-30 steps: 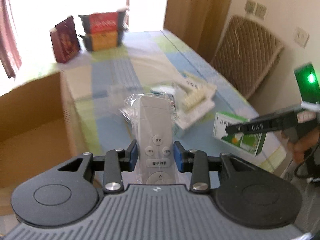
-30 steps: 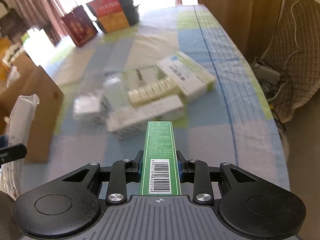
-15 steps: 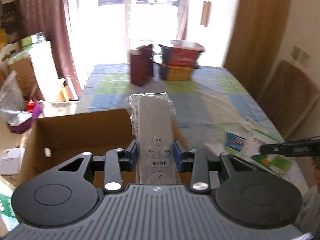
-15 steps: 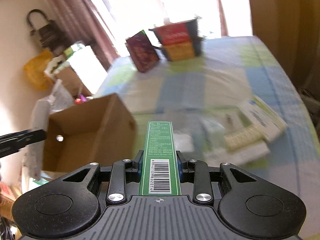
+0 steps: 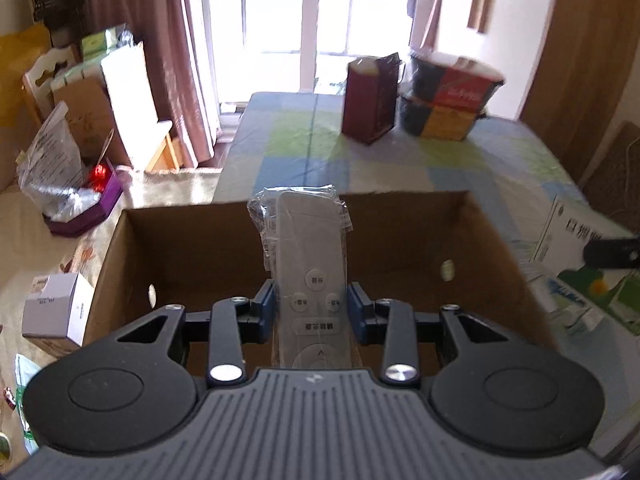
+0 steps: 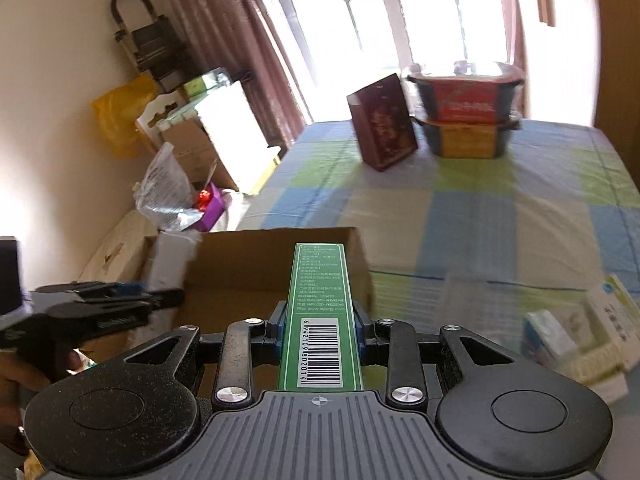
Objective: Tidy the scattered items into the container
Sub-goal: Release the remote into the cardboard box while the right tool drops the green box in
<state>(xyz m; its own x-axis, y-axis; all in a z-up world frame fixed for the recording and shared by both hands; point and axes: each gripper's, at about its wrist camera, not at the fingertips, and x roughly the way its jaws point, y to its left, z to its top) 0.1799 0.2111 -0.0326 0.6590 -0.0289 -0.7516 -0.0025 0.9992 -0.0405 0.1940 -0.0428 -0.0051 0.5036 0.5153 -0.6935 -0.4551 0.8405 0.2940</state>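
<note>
Sunlight floods through tall windows [image 5: 320, 12] and mauve curtains [image 5: 176, 60] onto a desk [image 6: 480, 216] spread with a blue, green and cream checked cloth. At its far end stand a dark red gift bag [image 6: 382, 126] and, just beside it, two stacked food tubs [image 6: 466, 110]. An open cardboard box [image 5: 192, 248] sits at the desk's near left corner. Over the box, the left gripper [image 5: 312, 312] pinches a white remote control in clear plastic wrap [image 5: 308, 264] between its blue-padded fingers [image 5: 266, 312], the remote pointing forward above the box's interior. The right gripper [image 6: 320, 332] clamps a long green carton with a barcode [image 6: 320, 312], its far end reaching over the box's right wall. Blurred medicine boxes [image 6: 580, 336] lie scattered on the cloth to the right. Left of the desk, clutter crowds the wall: a yellow plastic bag [image 6: 120, 120], stacked cartons [image 6: 192, 144], a crumpled clear bag [image 5: 52, 176] and a small white box [image 5: 52, 312].
</note>
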